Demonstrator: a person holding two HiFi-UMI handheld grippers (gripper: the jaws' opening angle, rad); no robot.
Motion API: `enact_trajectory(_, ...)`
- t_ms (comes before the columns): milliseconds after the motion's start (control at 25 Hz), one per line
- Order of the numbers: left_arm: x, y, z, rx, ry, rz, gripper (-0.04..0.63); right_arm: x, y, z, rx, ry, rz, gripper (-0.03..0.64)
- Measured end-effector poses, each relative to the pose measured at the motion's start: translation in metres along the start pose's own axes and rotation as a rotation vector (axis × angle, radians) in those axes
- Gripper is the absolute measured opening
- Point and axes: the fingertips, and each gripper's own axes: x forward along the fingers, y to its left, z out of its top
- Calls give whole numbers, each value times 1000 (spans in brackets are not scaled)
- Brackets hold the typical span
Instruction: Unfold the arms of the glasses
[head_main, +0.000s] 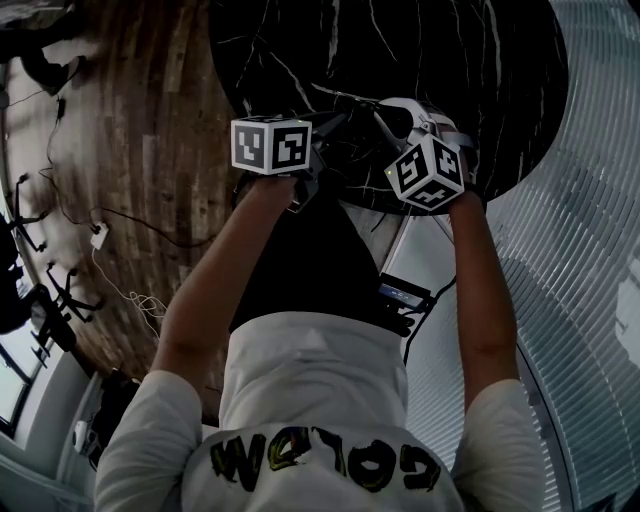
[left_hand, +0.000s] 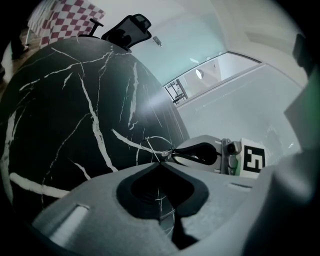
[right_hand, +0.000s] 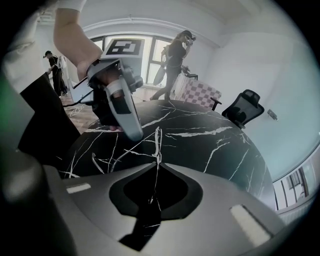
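A pair of thin wire-framed glasses (left_hand: 156, 137) hangs just above the black marble table (left_hand: 60, 125), between my two grippers. In the left gripper view my left gripper (left_hand: 161, 163) has its jaws together, pinching a thin wire arm that runs up to the rim. My right gripper (left_hand: 172, 152) reaches in from the right and grips the other end of the frame. Seen from the right gripper view, the right gripper (right_hand: 156, 163) is shut and the left gripper (right_hand: 135, 137) points down at it from the upper left. From the head view both grippers (head_main: 335, 125) (head_main: 378, 108) meet over the table's near edge; the glasses are hardly visible there.
Beyond the round table (right_hand: 210, 145) stand a black office chair (right_hand: 245, 110) and a checked chair (right_hand: 200, 95). Two people (right_hand: 175, 60) (right_hand: 52, 70) stand near the windows. Cables lie on the wooden floor (head_main: 130, 150) at the left; a ribbed pale surface (head_main: 580, 250) is at the right.
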Motion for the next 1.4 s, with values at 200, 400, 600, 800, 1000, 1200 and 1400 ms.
enact_trajectory(200, -2, 3, 1, 5, 3, 13, 5, 0, 1, 0, -1, 1, 3, 14)
enact_trajectory(400, 1, -8, 0, -59, 4, -14, 98, 0, 1, 1, -4, 3, 1, 15)
enact_trajectory(600, 11, -7, -7, -89, 25, 17, 100, 0, 2, 1, -3, 2, -1, 15)
enact_trajectory(800, 16, -9, -11, -87, 30, 27, 55, 0, 3, 1, -13, 0, 0, 14)
enact_trajectory(1000, 12, -7, -15, -67, 60, 35, 51, -1, 5, -1, -40, 10, -7, 15)
enact_trajectory(1200, 9, -5, -19, -48, 89, 49, 48, 0, 6, -2, -54, 15, -6, 14)
enact_trajectory(1400, 2, -2, -22, -2, 128, 69, 44, 0, 7, -1, -65, 20, -9, 14)
